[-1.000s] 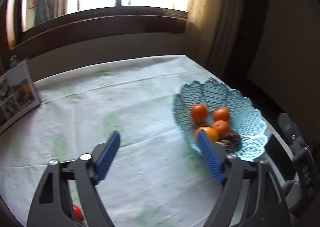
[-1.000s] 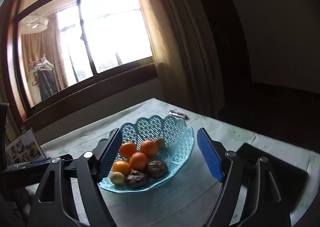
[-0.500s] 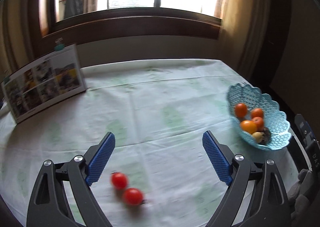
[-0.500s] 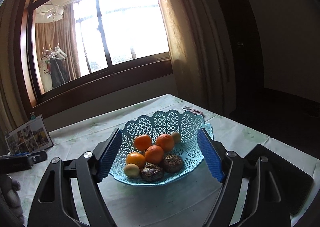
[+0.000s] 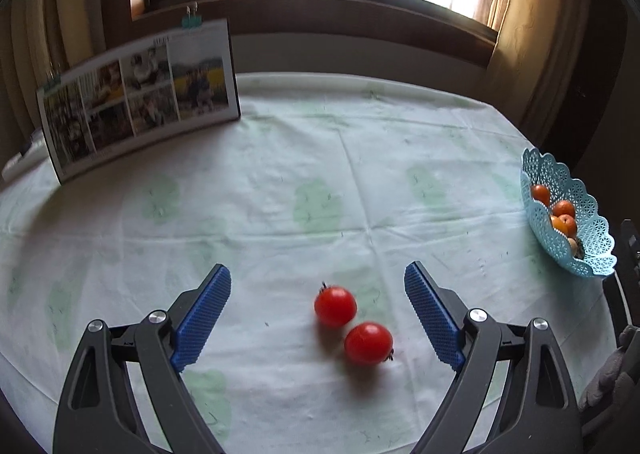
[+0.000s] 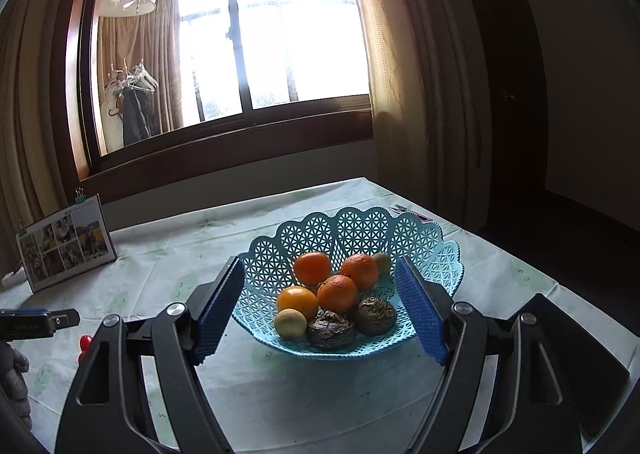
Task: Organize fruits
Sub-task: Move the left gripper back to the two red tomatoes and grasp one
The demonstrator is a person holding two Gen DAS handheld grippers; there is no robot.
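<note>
Two red tomatoes (image 5: 335, 305) (image 5: 368, 343) lie side by side on the pale green-patterned tablecloth (image 5: 280, 174). My left gripper (image 5: 317, 270) hangs over them, open; its jaws are closing a little, with both tomatoes in the gap and untouched. A light blue lattice basket (image 5: 596, 246) stands at the table's right edge. In the right wrist view the basket (image 6: 360, 222) holds several oranges (image 6: 312, 267), two yellowish fruits (image 6: 290, 323) and two dark wrinkled ones (image 6: 331, 328). My right gripper (image 6: 320, 262) is open in front of it, touching nothing.
A photo calendar (image 5: 140, 94) stands propped at the far left of the table below the window. A flat black object (image 6: 580, 334) lies right of the basket. A small packet (image 6: 408, 210) lies behind it. A gloved hand (image 6: 16, 374) shows at the left edge.
The left gripper has swung left, away from the basket, and now frames the two tomatoes. The right gripper has shifted slightly and rolled, the basket still between its fingers.
</note>
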